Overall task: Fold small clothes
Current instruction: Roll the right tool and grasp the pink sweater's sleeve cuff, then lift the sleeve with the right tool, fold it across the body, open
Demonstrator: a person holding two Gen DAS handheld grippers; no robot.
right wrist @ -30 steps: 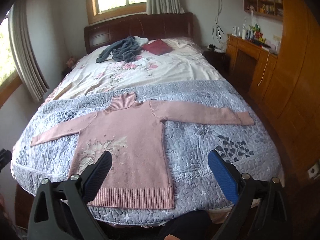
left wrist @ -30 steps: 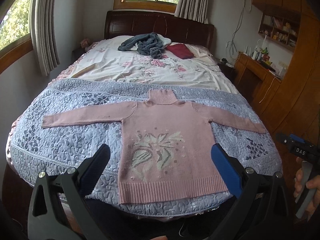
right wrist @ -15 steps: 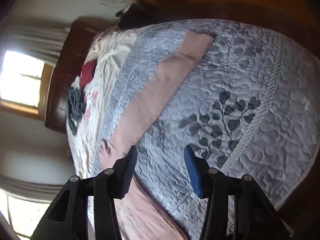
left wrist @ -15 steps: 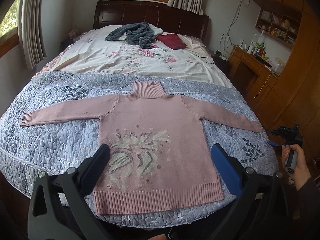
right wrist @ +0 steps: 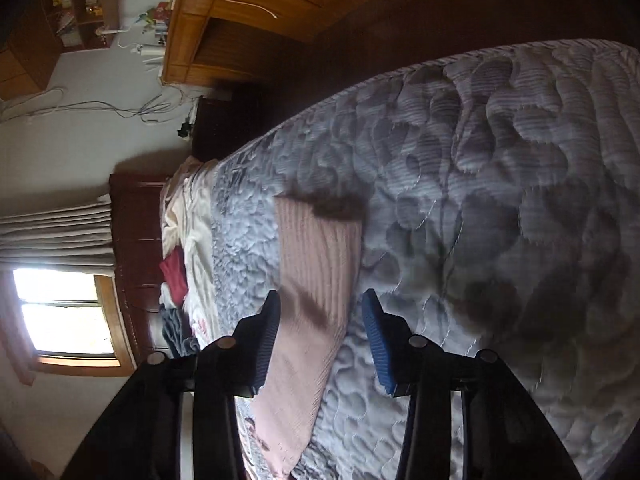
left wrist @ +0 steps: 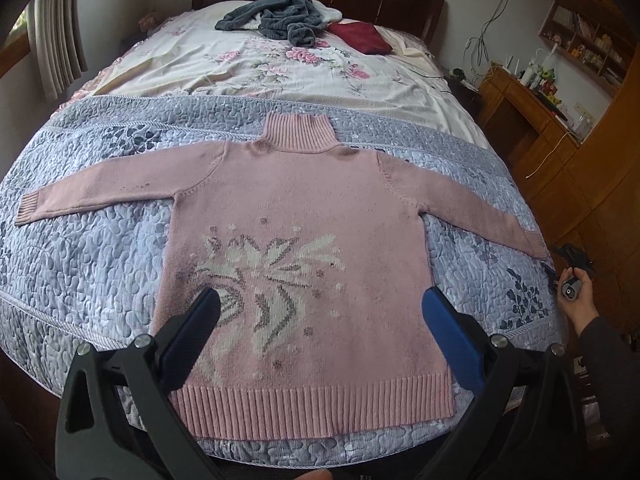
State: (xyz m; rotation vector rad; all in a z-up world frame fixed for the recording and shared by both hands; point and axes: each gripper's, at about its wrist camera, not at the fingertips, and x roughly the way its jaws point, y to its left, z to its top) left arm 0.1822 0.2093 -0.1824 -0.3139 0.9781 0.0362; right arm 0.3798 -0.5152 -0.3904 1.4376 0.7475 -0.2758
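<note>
Sweater (left wrist: 296, 248) flat on quilt (left wrist: 80, 248), sleeves out, collar at far side. Left gripper (left wrist: 320, 320) wide open above near hem, empty. Right gripper (right wrist: 320, 328) half open w/ right cuff (right wrist: 316, 252) just ahead, empty

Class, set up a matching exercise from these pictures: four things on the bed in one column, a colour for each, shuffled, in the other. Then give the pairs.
Things:
1. sweater
2. quilt
3. cushion
4. heap of clothing

Colours:
A. dark red
B. grey
C. pink
D. pale blue

Pairs: 1-C, 2-D, 3-A, 4-B
</note>
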